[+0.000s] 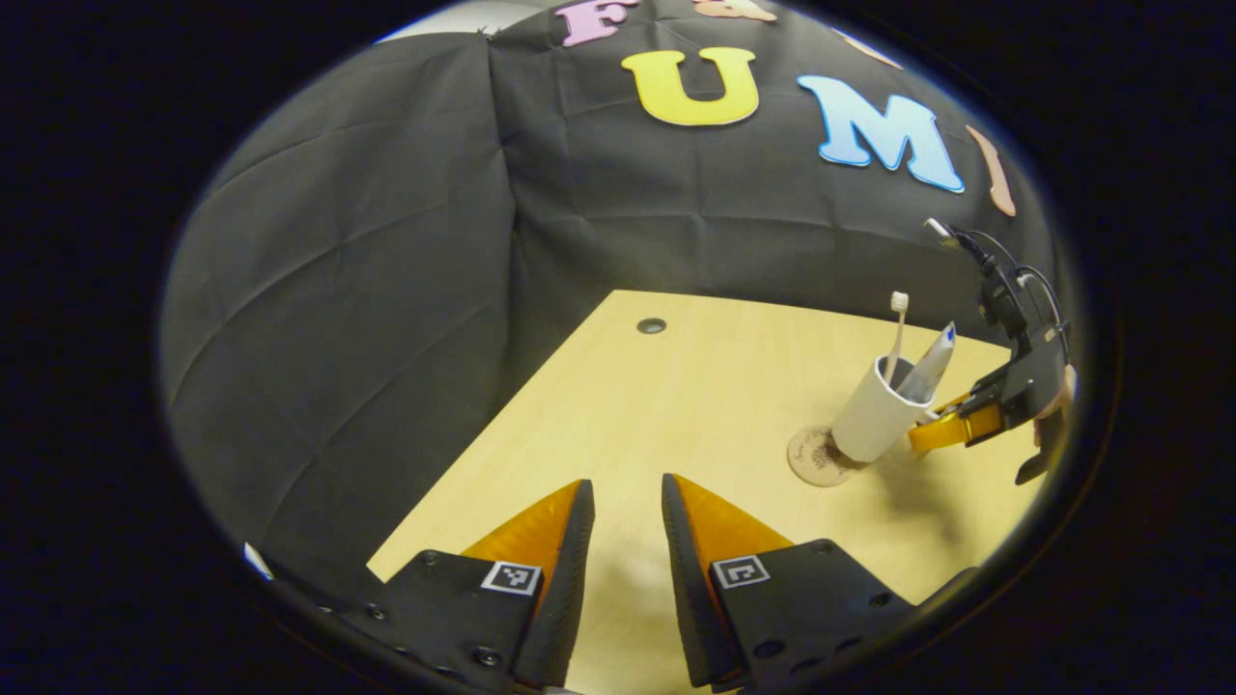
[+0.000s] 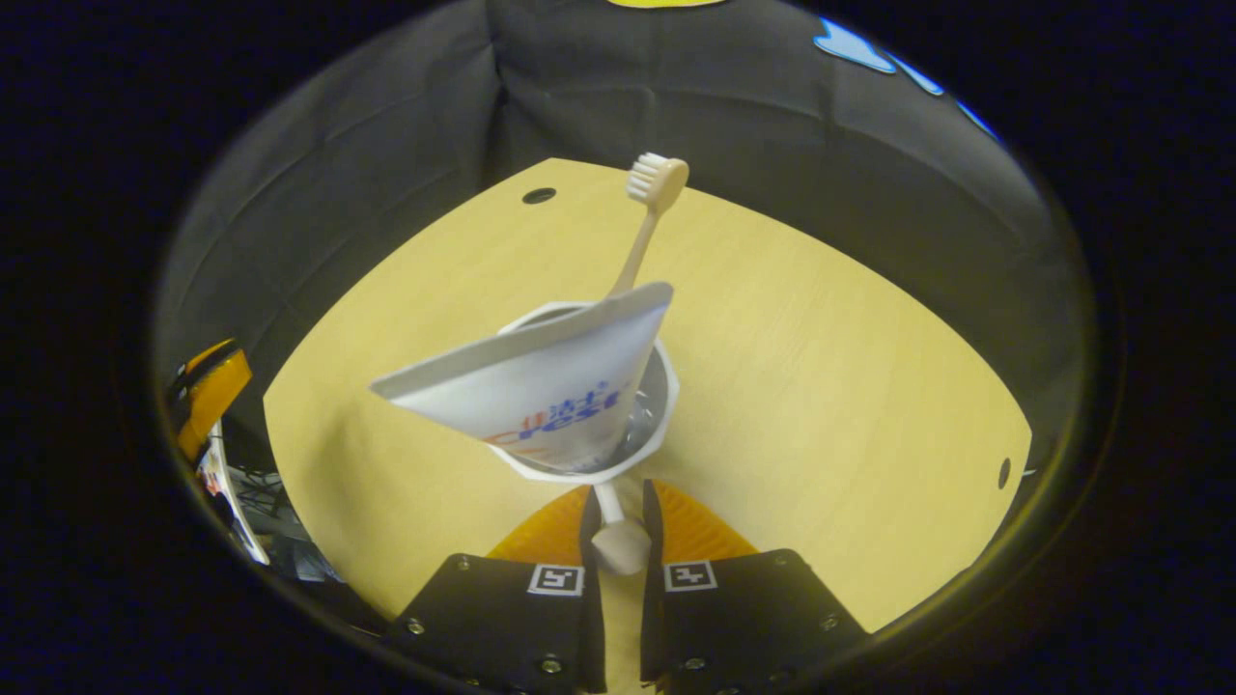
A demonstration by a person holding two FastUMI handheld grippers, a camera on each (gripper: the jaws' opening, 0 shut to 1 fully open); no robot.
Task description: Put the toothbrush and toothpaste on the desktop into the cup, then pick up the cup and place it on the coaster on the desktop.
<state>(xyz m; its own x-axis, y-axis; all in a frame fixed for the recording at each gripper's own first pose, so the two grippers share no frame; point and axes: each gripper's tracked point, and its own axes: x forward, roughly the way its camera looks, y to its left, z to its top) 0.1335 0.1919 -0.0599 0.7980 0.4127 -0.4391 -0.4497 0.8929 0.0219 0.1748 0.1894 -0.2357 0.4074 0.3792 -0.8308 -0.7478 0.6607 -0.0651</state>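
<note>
In the left gripper view, we see our left tongs (image 1: 628, 502) at the bottom, fingers apart with nothing between them, hanging over the near part of the pale wooden worktop (image 1: 676, 386). Well ahead and to the right stands the white cup (image 1: 874, 415), its base on the round brown coaster (image 1: 816, 457), which peeks out on the cup's left side. The toothbrush (image 1: 898, 328) rises from the cup with its bristle head up, and the toothpaste (image 1: 929, 365) leans beside it toward the right. The right tongs (image 1: 927, 425) reach in from the far right and meet the cup's right side near the rim; a hand (image 1: 1062, 391) shows behind them at the edge. A small dark hole (image 1: 652, 325) sits in the worktop near its far edge.

In the right gripper view, we look down onto the cup (image 2: 657, 425) directly in front of the right tongs (image 2: 618, 512). Their fingers are drawn close together and clamped on the cup's handle (image 2: 618, 541), which sits between them. The toothpaste (image 2: 541, 386) fans out over the cup's mouth toward the left, and the toothbrush (image 2: 649, 222) stands behind it, its head tilted away from us. The left tongs (image 2: 208, 386) show at the far left edge.
</note>
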